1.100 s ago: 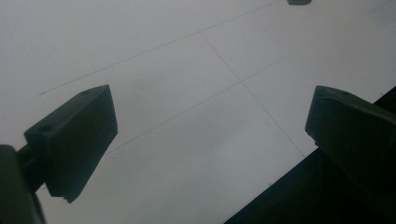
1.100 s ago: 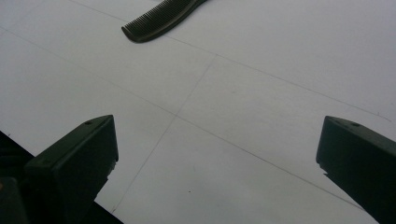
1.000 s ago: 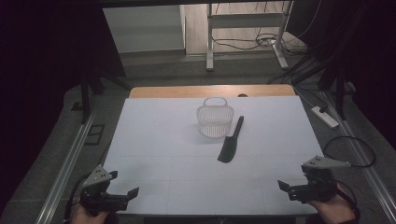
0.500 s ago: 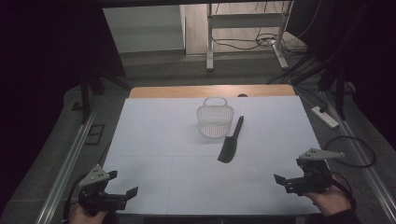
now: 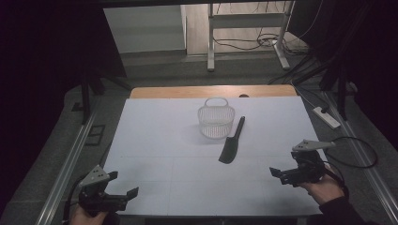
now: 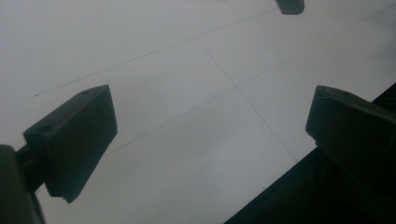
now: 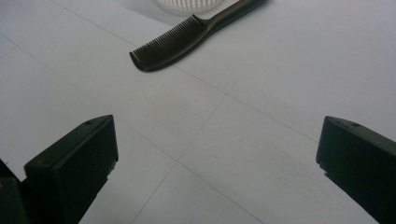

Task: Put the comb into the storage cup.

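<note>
**Both grippers wide open, comb lying free beside the basket**

From the high view I see a white table [image 5: 155, 140] with a black comb [image 5: 232, 144] lying flat a little past its middle, the handle pointing away from me and the toothed end toward me. A small white wire basket [image 5: 215, 123] stands upright just beside the comb's handle, on its left. My left gripper [image 5: 123, 197] sits at the near left corner of the table, well apart from both things. My right gripper [image 5: 278, 174] hovers over the near right part of the table, pointing leftward, the comb ahead of it but not within reach.

In the left gripper view my left gripper [image 6: 210, 140] has its jaws spread far apart with nothing between them but bare table with thin grid lines; the table's near edge cuts across the lower right.

In the right gripper view my right gripper [image 7: 217, 158] likewise stands with jaws wide apart and nothing held. The comb [image 7: 187, 39] lies ahead, teeth facing me, its handle running up toward the bottom rim of the basket [image 7: 191, 4] at the top edge; I cannot tell whether they touch
</note>
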